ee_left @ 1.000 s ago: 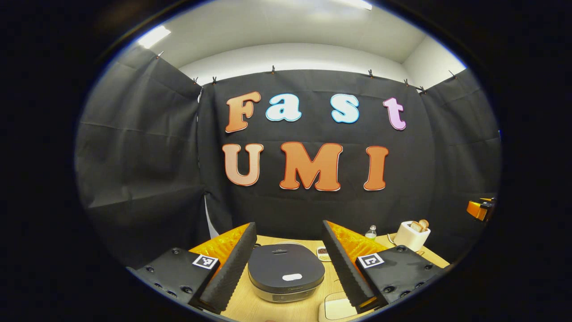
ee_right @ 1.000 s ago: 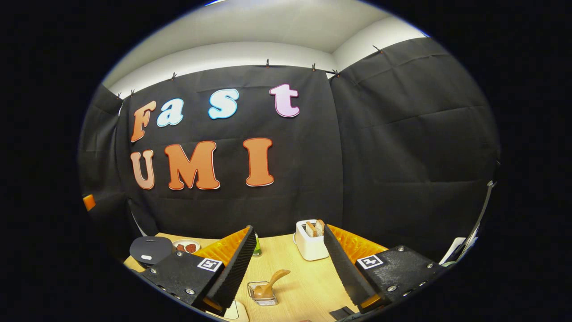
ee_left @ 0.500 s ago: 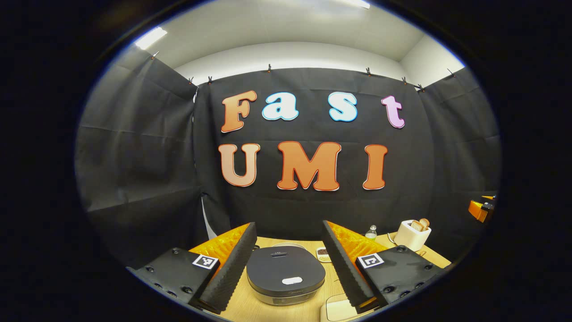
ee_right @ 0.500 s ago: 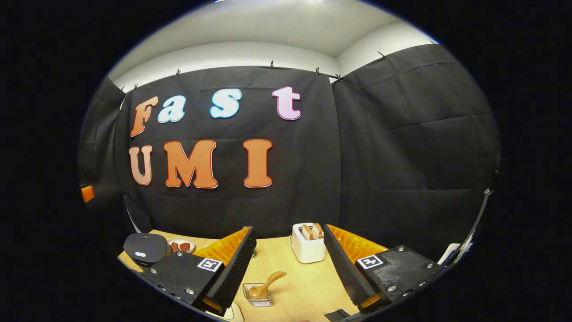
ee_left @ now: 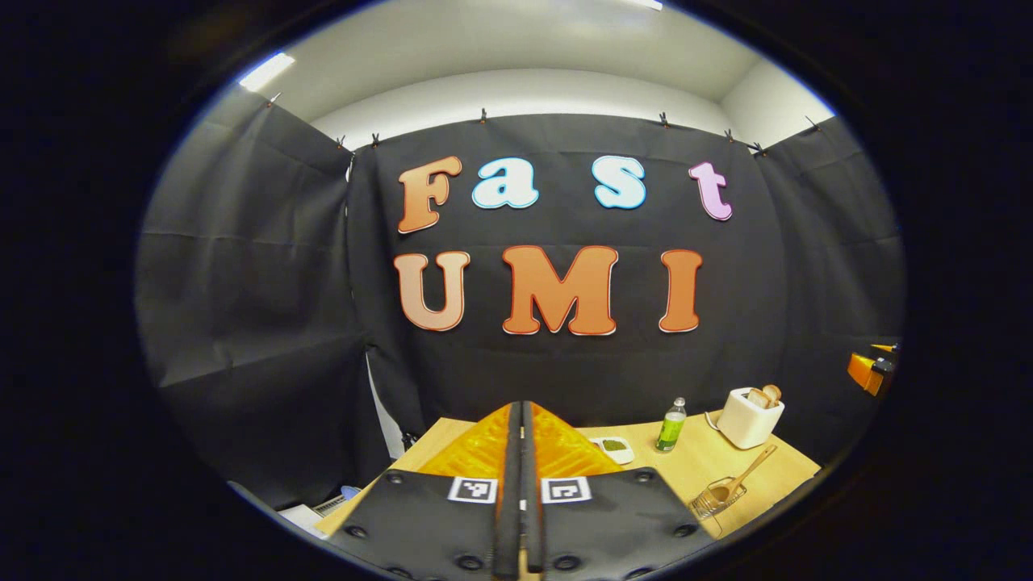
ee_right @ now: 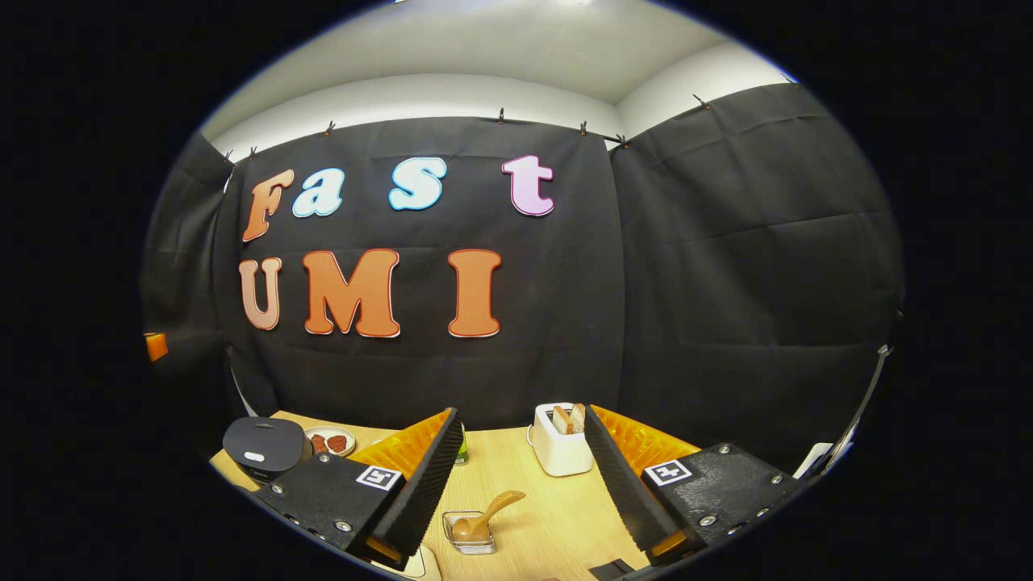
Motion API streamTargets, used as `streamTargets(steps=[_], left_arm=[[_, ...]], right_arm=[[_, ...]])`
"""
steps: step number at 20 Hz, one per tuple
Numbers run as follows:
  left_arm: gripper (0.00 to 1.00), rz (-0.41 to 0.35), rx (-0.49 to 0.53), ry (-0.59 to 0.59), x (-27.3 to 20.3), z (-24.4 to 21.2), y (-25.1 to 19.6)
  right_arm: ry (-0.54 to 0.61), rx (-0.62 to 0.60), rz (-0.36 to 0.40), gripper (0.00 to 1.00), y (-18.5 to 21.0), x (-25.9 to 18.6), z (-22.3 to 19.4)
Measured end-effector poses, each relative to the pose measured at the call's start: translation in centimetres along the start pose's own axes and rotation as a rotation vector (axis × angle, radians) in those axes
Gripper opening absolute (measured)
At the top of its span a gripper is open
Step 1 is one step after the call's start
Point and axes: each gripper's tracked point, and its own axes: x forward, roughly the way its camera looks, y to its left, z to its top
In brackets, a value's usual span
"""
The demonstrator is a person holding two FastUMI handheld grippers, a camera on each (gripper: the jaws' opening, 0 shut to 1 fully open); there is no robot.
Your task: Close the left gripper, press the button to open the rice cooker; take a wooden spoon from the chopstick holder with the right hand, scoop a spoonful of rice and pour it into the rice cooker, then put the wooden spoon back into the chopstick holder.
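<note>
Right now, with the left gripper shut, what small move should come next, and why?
Probably bring the shut left gripper down onto the button of the rice cooker. Its fingers are pressed together with nothing between them, and the cooker's lid is down in the right gripper view. The wooden spoon waits in its holder, with the right gripper open.

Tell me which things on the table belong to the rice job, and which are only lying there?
For the job: rice cooker, lid down; wooden spoon in its chopstick holder.

Only lying there: toaster, green bottle, small plate.
</note>
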Motion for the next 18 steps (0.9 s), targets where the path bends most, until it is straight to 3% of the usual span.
streamTargets(steps=[1,7,18], left_arm=[[0.05,-0.036,-0.024,0.01,0.1,-0.3,-0.8],[0.04,-0.062,-0.033,0.09,2.2,-3.5,-0.9],[0.04,-0.074,-0.026,0.314,7.9,-14.6,-1.5]], right_arm=[[0.003,-0.003,-0.001,0.94,0.0,0.2,-0.1],[0.02,0.002,0.0,0.94,0.2,0.4,-0.7],[0.067,0.005,-0.027,0.94,-1.0,0.0,-2.5]])
